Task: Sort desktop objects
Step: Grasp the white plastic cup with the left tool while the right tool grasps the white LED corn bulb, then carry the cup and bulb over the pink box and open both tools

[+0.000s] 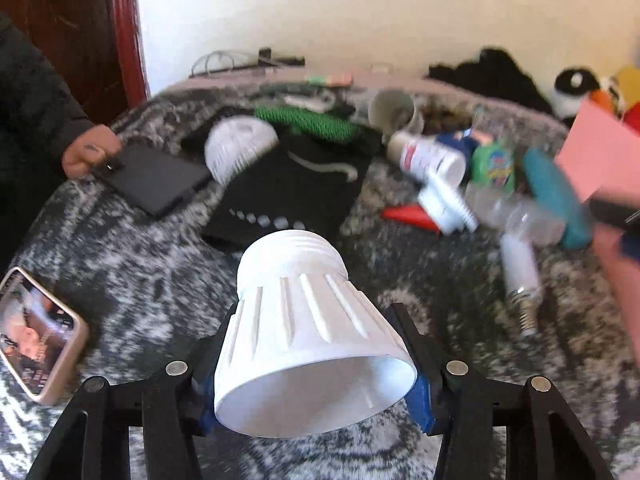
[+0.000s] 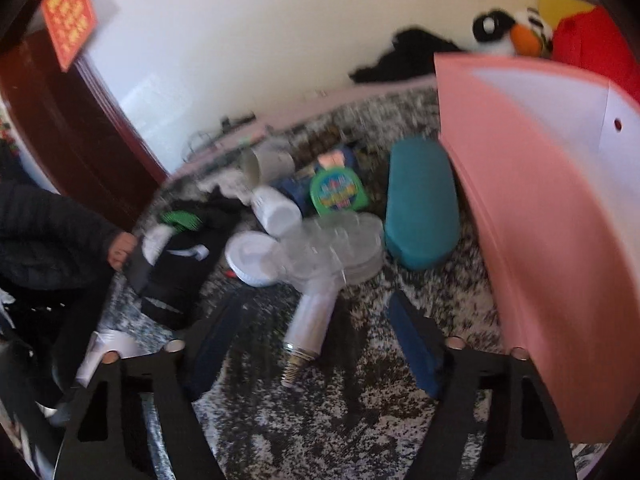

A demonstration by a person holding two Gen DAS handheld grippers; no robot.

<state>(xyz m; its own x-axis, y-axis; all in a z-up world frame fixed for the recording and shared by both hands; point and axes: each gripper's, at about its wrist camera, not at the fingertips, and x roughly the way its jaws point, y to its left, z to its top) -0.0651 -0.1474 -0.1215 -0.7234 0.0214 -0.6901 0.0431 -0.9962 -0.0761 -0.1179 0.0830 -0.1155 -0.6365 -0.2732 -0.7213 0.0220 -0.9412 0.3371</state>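
Note:
My left gripper (image 1: 316, 356) is shut on a white ribbed lamp housing (image 1: 308, 332), held above the speckled grey blanket (image 1: 160, 264). My right gripper (image 2: 316, 340) is open and empty, with a long white bulb with a metal screw base (image 2: 308, 328) lying between its fingers, lower down on the blanket. That bulb also shows in the left wrist view (image 1: 520, 276). Beyond lies a pile: a white pill bottle (image 1: 428, 156), a clear plastic part (image 2: 340, 248), a white lid (image 2: 250, 258), a teal case (image 2: 420, 204) and a green tin (image 2: 338, 194).
A pink bin (image 2: 540, 220) stands at the right. A phone (image 1: 36, 332) lies at the left. A person's hand (image 1: 90, 152) holds a dark tablet (image 1: 152, 178). Black cloth (image 1: 288, 188), a white cup (image 1: 394, 110) and plush toys (image 2: 516, 32) lie farther back.

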